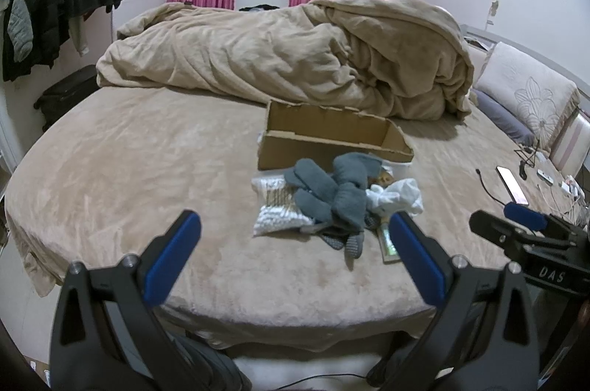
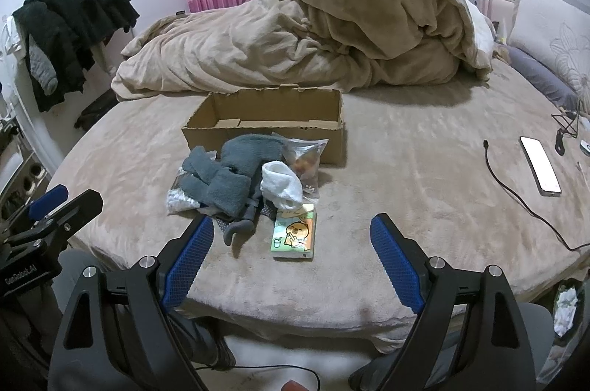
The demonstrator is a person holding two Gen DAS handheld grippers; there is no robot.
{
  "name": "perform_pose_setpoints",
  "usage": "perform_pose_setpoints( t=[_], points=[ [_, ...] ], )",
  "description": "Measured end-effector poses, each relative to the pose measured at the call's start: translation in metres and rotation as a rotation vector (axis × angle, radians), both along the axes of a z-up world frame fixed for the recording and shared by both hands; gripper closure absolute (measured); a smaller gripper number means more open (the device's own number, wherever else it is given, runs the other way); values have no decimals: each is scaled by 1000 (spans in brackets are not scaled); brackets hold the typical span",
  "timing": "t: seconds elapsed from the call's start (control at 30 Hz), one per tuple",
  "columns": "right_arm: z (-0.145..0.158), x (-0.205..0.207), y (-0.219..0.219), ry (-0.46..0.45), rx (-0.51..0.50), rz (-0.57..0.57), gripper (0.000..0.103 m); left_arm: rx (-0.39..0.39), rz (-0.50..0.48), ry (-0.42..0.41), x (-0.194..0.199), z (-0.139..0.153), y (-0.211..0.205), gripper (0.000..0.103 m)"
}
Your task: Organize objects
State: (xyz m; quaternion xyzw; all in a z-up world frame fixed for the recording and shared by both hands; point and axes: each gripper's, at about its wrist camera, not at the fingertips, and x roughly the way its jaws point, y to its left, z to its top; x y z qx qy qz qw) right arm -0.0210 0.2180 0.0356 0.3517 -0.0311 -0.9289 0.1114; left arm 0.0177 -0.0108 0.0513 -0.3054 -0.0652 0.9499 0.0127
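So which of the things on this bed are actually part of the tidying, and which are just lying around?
Part of the job:
- cardboard box, open and empty
- grey socks
- white sock
- snack bag
- cartoon tissue pack
- bag of white pieces

Just lying about:
- phone
- black cable
- heaped blanket
- pillows
- dark clothes, hanging at the left

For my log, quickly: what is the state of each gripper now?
Left gripper: open, holding nothing, above the beige bed.
Right gripper: open, holding nothing.
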Motion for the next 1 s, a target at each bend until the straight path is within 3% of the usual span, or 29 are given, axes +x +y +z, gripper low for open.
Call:
perform_pose_setpoints(
  t=[0.57, 1.0],
  points=[
    [-9, -14, -1, -24, 12, 5, 14, 0, -17, -29, -26, -11, -3, 1],
    [-53, -63, 4, -110, 16, 16, 18, -37, -12, -124, -83, -62, -10, 1]
  ],
)
